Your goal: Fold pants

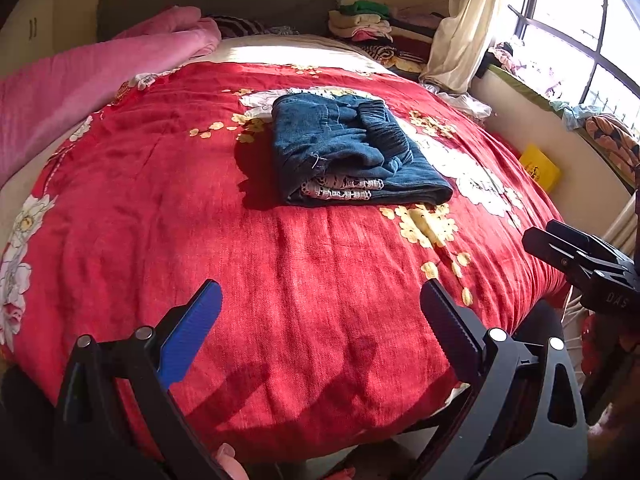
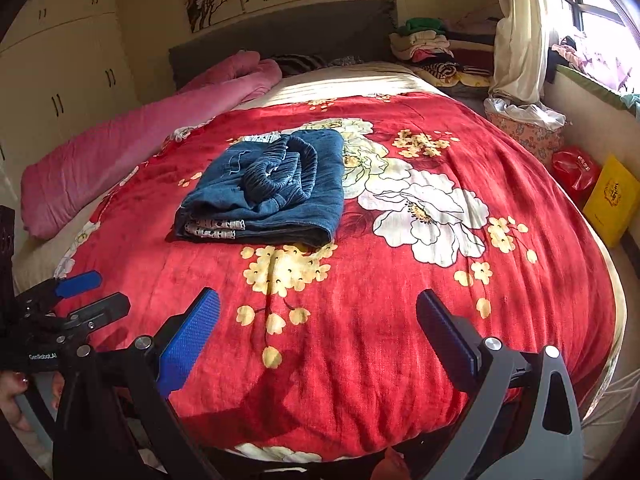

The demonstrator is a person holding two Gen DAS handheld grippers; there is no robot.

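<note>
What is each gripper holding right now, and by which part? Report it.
Nothing. The left gripper and the right gripper are both open over the red blanket, apart from the folded pants.

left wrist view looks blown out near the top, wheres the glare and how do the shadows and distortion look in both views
Left wrist view: the cream sheet by the headboard and the window are washed out; the pants cast a shadow to their left; the bed edge bows from fisheye. Right wrist view: the same sunlit strip glares less; gripper shadows fall on the red blanket near the bottom.
</note>
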